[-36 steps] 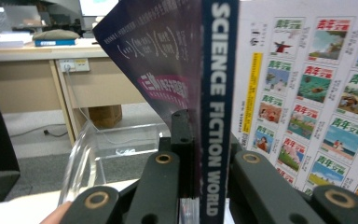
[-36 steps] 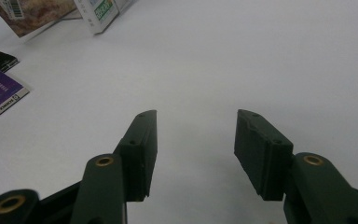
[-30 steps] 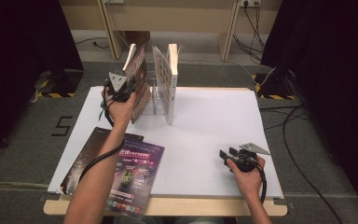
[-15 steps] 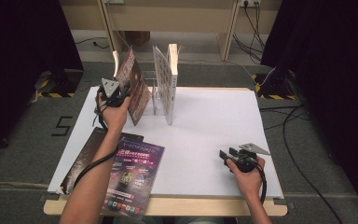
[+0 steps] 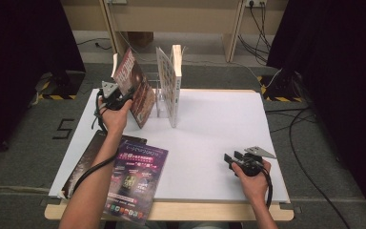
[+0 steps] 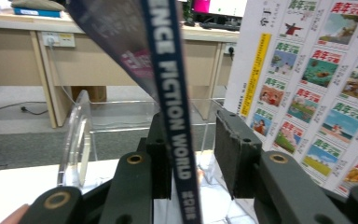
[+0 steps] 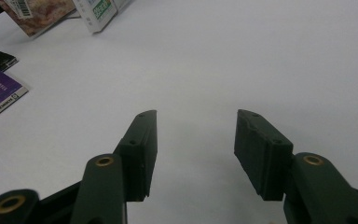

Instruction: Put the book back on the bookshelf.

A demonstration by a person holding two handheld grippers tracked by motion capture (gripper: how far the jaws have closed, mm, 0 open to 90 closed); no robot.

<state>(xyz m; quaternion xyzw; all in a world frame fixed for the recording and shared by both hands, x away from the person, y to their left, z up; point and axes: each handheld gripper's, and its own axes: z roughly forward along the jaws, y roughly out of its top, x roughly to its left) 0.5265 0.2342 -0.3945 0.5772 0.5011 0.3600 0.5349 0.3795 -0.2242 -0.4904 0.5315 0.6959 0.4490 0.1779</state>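
Science fiction magazine (image 5: 134,87) tilted at back-left of bench (image 5: 209,133), top leaning left, lower edge down by the clear acrylic rack (image 5: 158,101). In left gripper view, dark blue spine (image 6: 172,116) reads "SCIENCE FICTION WORLD", standing between the 2 jaws: lying against the left pad, clear gap to the right pad. Left gripper (image 5: 119,95) jaws just been opening, now apart, magazine between them but not pinched. Left hand (image 5: 113,114) directly below, cable trailing along forearm.

Just right of the magazine, 1 comic-grid magazine (image 5: 167,86) upright in the rack, white book (image 5: 177,71) touching its far side. Same grid cover (image 6: 317,88) at right of left gripper view.

Near front-left of bench, purple magazine (image 5: 134,183) flat, overhanging the front edge, overlapping a dark magazine (image 5: 88,160) beneath.

Right gripper (image 5: 232,159) low at front-right, well apart from the rack, jaws apart, nothing between, bare white bench under them (image 7: 193,140).
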